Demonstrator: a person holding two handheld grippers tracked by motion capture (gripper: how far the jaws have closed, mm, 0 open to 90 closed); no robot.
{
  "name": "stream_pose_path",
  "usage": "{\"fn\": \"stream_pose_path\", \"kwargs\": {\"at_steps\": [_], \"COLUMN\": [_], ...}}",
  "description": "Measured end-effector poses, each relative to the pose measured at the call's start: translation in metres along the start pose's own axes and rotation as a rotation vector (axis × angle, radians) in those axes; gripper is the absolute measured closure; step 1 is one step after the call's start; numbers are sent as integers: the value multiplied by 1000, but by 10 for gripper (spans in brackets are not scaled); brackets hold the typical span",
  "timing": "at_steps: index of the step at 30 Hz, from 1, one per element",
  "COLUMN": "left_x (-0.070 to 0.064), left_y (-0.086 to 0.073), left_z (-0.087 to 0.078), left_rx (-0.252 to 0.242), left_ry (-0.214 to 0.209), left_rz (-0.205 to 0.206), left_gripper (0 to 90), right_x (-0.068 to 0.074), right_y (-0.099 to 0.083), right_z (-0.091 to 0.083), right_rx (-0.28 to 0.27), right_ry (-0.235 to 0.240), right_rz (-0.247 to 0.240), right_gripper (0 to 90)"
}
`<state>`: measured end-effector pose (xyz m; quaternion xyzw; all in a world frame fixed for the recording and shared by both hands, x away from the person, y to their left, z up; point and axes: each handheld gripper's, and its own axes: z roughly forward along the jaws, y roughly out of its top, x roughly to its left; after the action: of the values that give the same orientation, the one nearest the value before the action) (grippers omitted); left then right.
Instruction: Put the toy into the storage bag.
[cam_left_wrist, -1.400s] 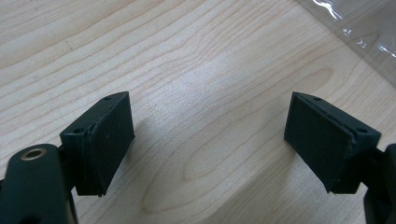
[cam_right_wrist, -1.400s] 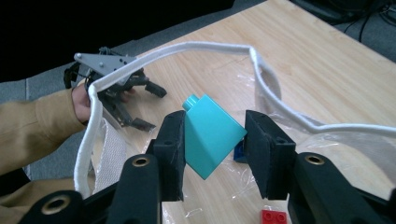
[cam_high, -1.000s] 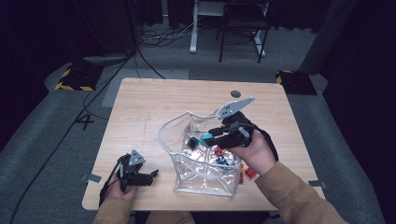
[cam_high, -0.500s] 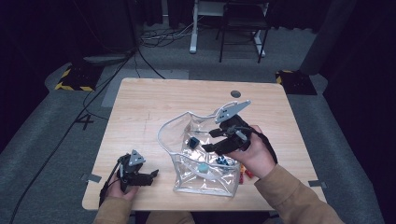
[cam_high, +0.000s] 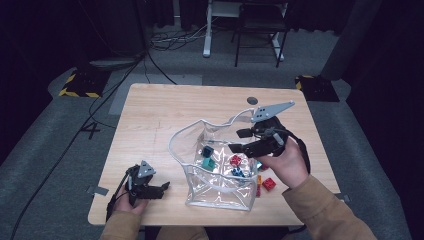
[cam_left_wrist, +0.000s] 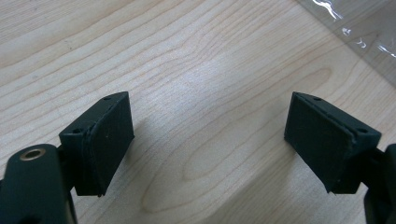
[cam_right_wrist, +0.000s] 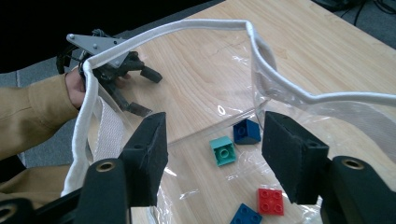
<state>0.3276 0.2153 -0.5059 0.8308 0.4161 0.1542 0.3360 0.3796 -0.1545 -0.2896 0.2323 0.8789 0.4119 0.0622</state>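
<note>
The right tongs (cam_high: 241, 140) hover wide apart and empty above the mouth of the clear plastic bag with a white rim (cam_high: 176, 150), which stands in the middle of the light wooden desk (cam_high: 155, 110) holding a teal toy brick (cam_right_wrist: 223, 150), blue ones and a red one (cam_right_wrist: 270, 201). The left tongs (cam_high: 164, 188) rest wide and empty on the desk, left of the bag.

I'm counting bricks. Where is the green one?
In the right gripper view, the green brick lies inside the clear bag, beside a dark blue brick.
</note>
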Motion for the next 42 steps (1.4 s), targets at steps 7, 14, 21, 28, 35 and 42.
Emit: {"fn": "stream_pose_path", "kwargs": {"at_steps": [7,14,21,28,35,42], "left_x": [0,0,0,0,0,0], "left_y": [0,0,0,0,0,0], "left_z": [0,0,0,0,0,0], "left_rx": [-2,-2,-3,-3,-2,-3], "left_ry": [1,1,0,0,1,2], "left_rz": [-1,3,-1,0,2,3], "left_gripper": [160,160,160,160,160,160], "right_x": [-6,-16,-29,-40,-51,-58], "right_y": [-5,-14,-27,-41,-56,-76], "right_z": [-21,-40,-54,-72,-75,-59], "right_rx": [-32,-50,-54,-80,-75,-42], "right_ry": [-26,-69,-111,-160,-200,-198], "right_rz": [17,46,88,132,173,211], "right_gripper": [424,422,421,425,420,413]}}
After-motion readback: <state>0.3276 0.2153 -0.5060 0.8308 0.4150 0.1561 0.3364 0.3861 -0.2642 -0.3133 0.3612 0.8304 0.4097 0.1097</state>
